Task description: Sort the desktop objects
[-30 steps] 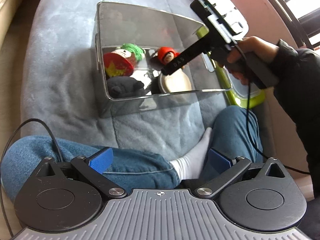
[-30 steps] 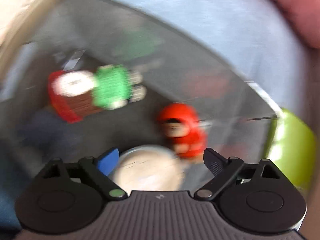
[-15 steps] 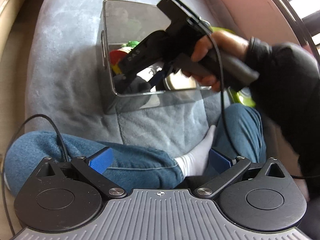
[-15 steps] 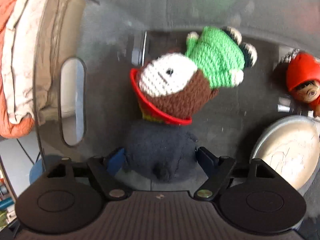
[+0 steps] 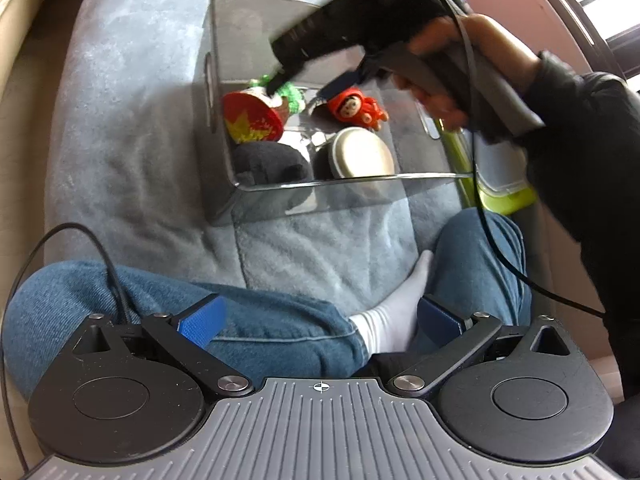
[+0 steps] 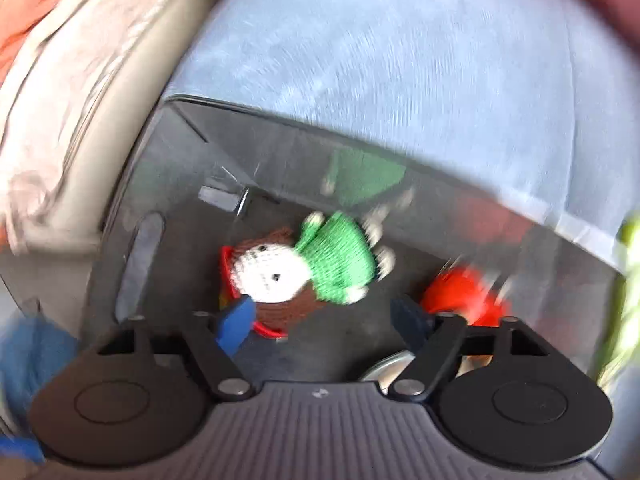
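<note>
My right tongs [image 6: 322, 318] hang spread and empty over the clear bin [image 5: 344, 182], above the crocheted doll [image 6: 304, 268]; my left tongs [image 5: 320, 320] are spread too.

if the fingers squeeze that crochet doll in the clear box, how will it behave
The crochet doll looks like soft yarn, so it probably squashes rather than slips, and it's likely light. It lies on its side in the clear box, so tipping seems unlikely.
</note>
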